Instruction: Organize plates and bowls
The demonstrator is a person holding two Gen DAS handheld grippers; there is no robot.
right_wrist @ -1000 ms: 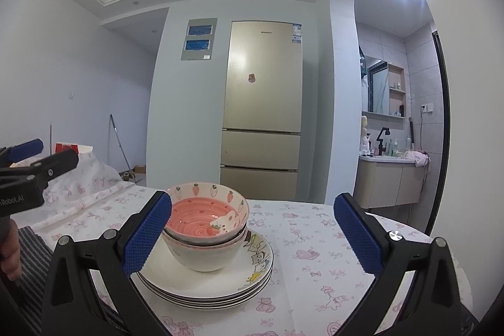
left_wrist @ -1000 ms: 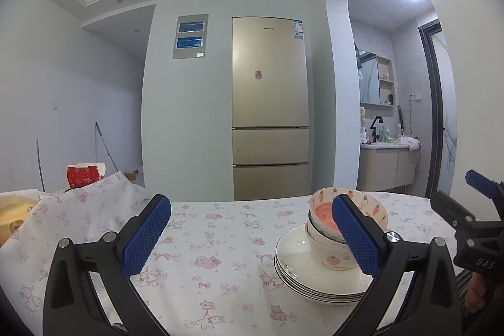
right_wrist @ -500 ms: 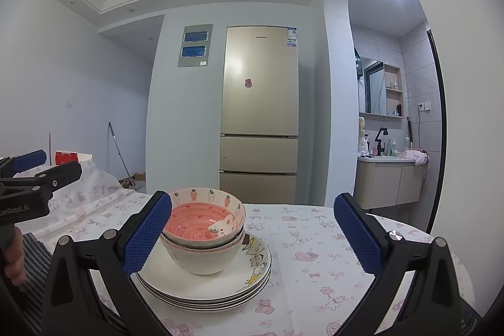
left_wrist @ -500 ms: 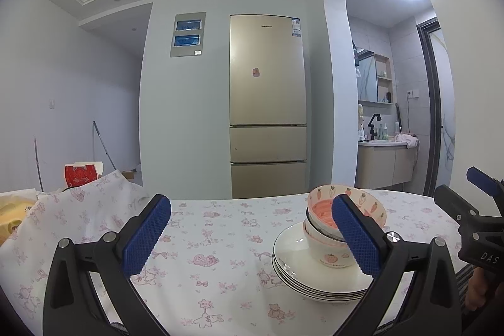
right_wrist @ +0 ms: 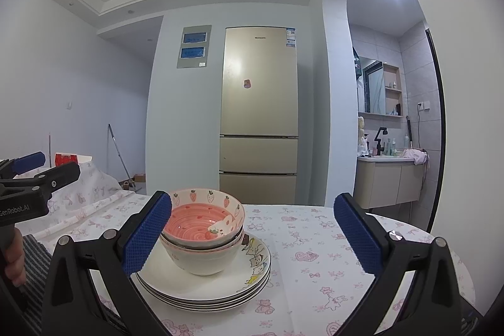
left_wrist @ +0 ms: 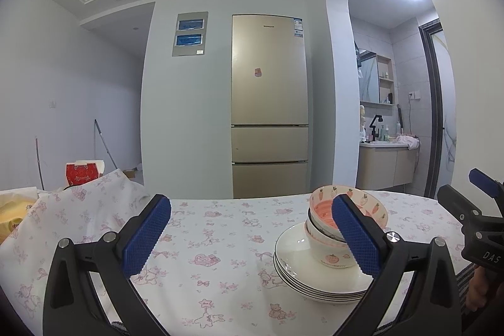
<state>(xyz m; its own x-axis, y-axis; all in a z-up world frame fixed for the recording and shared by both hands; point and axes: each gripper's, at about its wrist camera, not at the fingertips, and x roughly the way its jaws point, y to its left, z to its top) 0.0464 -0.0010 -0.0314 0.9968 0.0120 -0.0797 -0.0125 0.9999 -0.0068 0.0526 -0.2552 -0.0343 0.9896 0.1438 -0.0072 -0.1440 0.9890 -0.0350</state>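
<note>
Item: bowls (right_wrist: 204,229), nested, strawberry-patterned, standing on a stack of plates (right_wrist: 220,288) on the table (right_wrist: 315,273) under a floral cloth; stack sits toward the near edge, ahead of both tools.

Hazards, as judged: nested bowls ride high on the plates and look top-heavy, so a sideways knock from a finger could tip them or slide the stack toward the edge; glazed rims look slippery, so a shallow pinch may slip; the loose cloth could drag if the plates are pushed.

Left gripper (left_wrist: 252,238): fingers wide apart, holding nothing; held level above the cloth, pointing across the table, stack off to its right.

Right gripper (right_wrist: 252,236): fingers wide apart, empty; level, left finger in line with the bowls, not seen touching; a hand (right_wrist: 14,257) grips the other tool's handle.
</note>
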